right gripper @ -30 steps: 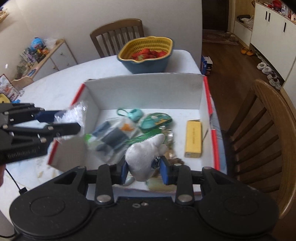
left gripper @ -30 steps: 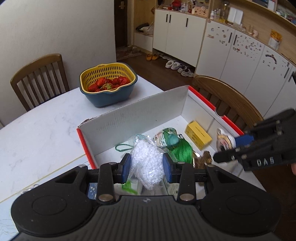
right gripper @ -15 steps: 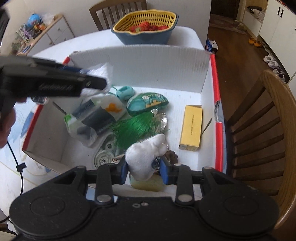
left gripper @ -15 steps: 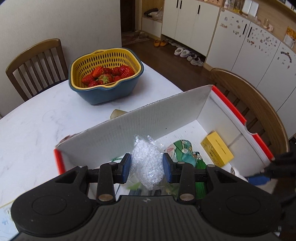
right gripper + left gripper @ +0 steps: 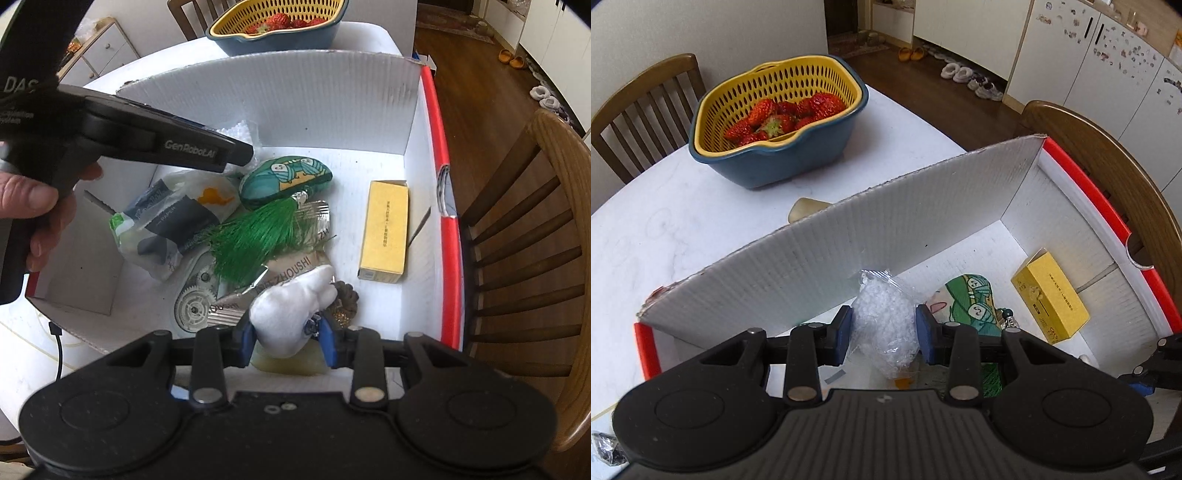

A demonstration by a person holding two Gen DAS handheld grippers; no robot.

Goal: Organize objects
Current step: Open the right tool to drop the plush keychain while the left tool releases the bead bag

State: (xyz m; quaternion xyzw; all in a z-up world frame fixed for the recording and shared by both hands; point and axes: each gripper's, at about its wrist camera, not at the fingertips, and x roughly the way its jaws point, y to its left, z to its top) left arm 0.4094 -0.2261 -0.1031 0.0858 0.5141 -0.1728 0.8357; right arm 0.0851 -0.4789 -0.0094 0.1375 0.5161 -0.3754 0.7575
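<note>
My left gripper (image 5: 884, 334) is shut on a clear bag of white beads (image 5: 882, 325) and holds it inside the white box (image 5: 849, 236), near its far wall. The gripper also shows in the right wrist view (image 5: 236, 153). My right gripper (image 5: 288, 339) is shut on a white plush toy (image 5: 291, 310) low over the box's near side. In the box lie a yellow carton (image 5: 384, 230), a teal pouch (image 5: 284, 177), a green tassel (image 5: 255, 236) and a tissue pack (image 5: 173, 225).
A blue-and-yellow basket of strawberries (image 5: 775, 118) stands on the white table (image 5: 665, 221) behind the box. Wooden chairs stand at the right (image 5: 535, 258) and far left (image 5: 639, 107). A gear-like disc (image 5: 194, 304) and foil packets lie on the box floor.
My left gripper has carried the bead bag forward and down into the box toward its far wall. My right gripper has lowered with the plush toy into the box's near side.
</note>
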